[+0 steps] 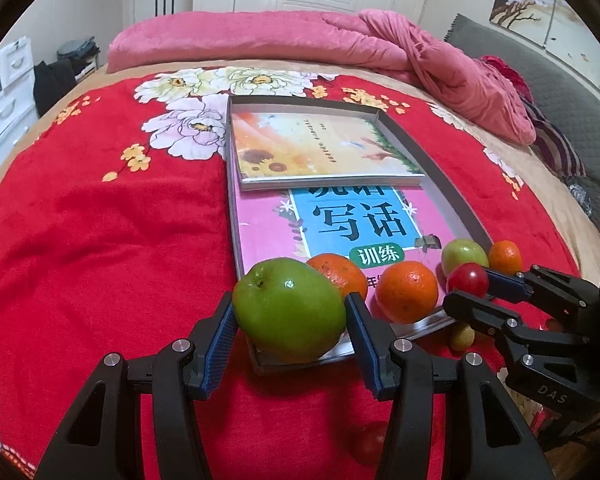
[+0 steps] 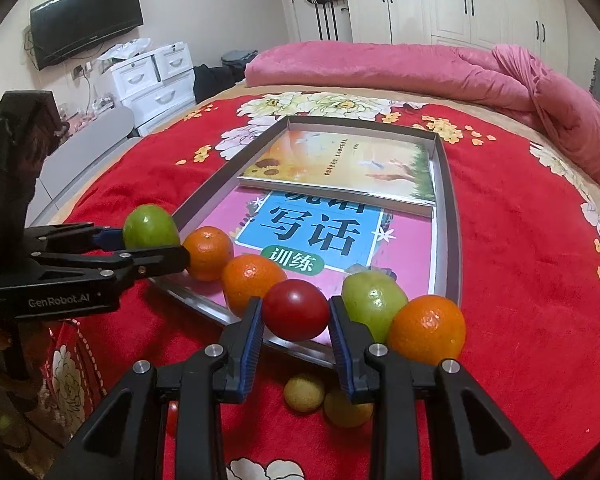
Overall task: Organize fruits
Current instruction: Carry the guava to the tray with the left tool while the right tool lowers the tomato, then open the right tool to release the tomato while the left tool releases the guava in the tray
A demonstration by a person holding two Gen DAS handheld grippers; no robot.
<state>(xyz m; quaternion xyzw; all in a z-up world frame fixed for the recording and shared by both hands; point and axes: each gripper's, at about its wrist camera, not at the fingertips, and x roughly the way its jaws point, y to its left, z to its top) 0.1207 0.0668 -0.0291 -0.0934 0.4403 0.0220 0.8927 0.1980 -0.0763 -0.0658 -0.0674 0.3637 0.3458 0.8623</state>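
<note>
Over the bed, my left tongs gripped the green apple at the tray's near corner; my right tongs pinched a red fruit above its rim. Placing both beside the oranges seemed next.

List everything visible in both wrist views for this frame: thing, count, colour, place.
green fruit: 2, green; the larger between the left gripper's pads at the tray's near corner, the smaller near the tray's other near corner.
oranges: 3, orange; in a row along the tray's near edge.
red fruit: 1, red; between the right gripper's pads.
small yellowish fruits: 2; on the blanket below the tray's near edge.
tray: 1, grey, shallow; on the bed.
books: 2; flowery one overlapping a pink and blue one, inside the tray.
blanket: 1, red, floral; covers the bed.
quilt: 1, pink; far side.
left gripper: black, blue pads.
right gripper: black, blue pads.
</note>
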